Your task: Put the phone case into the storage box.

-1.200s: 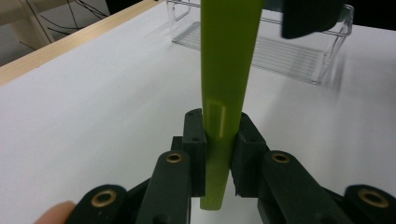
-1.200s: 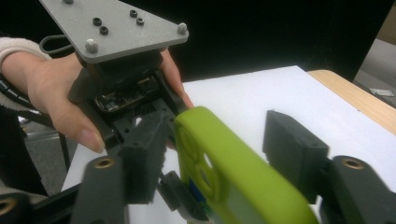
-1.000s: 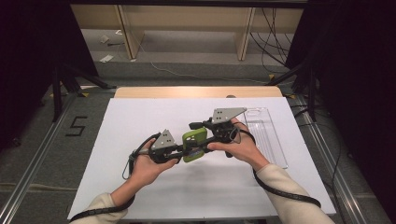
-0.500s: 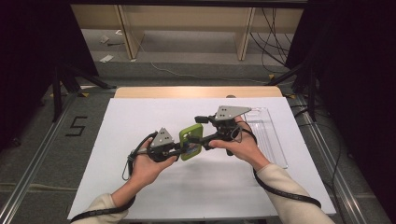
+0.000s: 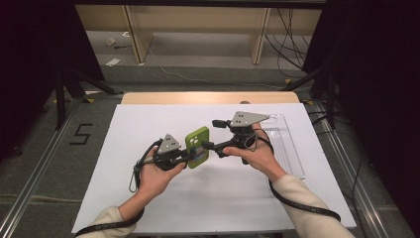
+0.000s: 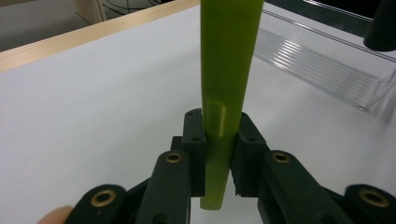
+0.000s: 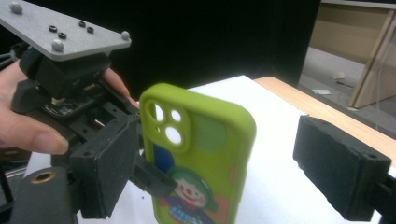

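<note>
Two claws are meeting above the middle of the white table in the high view: the left claw is gripping a green phone case by its left edge and holding it upright above the sheet, while the right claw is standing just right of the case, its jaws having just been opening, spread wide with the case's right edge between them but not pressed. A clear plastic tray is lying on the table at the far right, beyond the right hand. Moving to the left gripper view, the left claw is clamping the thin edge of the phone case, which is rising straight up between its pads; the ribbed clear tray is lying farther off on the right. In the right gripper view, the phone case, showing camera cut-outs and a clown picture, is standing between the right claw's widely parted pads, with the near pad close to it and the far pad well clear, and the left hand is holding its own gripper behind the case.
</note>
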`<state>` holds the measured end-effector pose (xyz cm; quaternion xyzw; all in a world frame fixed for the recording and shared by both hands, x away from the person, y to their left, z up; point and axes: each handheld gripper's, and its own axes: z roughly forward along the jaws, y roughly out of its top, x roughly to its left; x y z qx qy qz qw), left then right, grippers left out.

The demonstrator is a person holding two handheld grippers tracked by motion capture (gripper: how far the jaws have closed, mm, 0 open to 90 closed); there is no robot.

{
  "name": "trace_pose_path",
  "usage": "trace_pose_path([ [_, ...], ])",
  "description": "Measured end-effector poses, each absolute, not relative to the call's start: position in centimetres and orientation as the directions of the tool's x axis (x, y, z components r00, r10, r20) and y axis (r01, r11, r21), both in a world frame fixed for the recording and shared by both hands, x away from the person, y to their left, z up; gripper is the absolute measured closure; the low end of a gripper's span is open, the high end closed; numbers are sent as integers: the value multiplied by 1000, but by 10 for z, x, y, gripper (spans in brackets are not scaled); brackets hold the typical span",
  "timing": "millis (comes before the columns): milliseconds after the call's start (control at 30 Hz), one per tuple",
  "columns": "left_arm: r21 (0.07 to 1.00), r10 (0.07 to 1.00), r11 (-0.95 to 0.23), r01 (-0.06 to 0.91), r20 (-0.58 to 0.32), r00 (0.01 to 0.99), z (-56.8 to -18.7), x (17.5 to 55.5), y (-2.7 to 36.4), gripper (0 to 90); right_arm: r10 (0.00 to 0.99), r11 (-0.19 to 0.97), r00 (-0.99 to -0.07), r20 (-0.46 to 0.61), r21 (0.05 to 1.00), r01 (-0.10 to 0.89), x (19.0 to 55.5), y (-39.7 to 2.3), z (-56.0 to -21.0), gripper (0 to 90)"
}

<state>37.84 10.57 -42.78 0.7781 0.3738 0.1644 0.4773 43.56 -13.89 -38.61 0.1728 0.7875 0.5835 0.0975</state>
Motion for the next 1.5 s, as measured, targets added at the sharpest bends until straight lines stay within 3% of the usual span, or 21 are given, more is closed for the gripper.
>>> trace_pose_path([
  [500, 860, 783, -236, 452, -107, 613, -426, 380, 108, 777, 505, 251, -863, 22, 953, 172, 431, -142, -397, 28],
  [1500, 856, 786, -252, 451, -91, 612, -425, 383, 90, 776, 565, 209, -825, 23, 963, 170, 421, -129, -399, 26],
])
